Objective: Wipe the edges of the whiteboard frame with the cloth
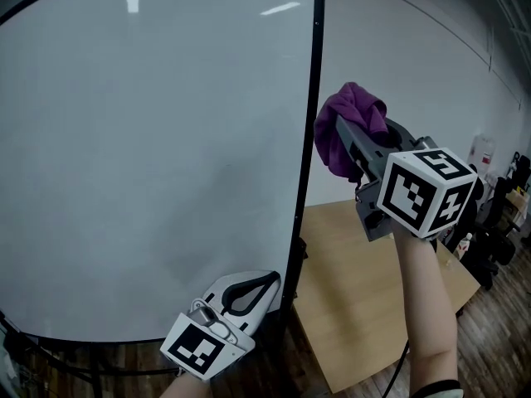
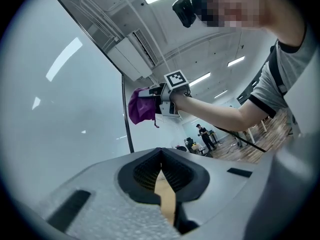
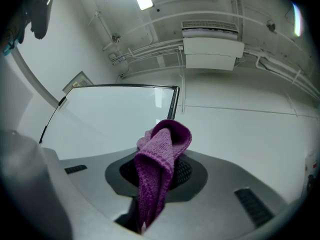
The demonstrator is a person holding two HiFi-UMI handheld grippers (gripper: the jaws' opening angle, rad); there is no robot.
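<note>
Nearest, the left gripper sits by the lower right corner of the whiteboard frame, its jaws pressed together on nothing. Farther up, the right gripper has its jaws pinching the purple cloth just beside the frame's right edge; whether they touch cannot be told.

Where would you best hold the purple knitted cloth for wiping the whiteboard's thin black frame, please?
Much as the right gripper holds it: pinch the purple knitted cloth by its gathered tail, from behind, leaving the folded bulge proud of the jaws. That soft bulge can probably meet the thin black frame from its open right side.
</note>
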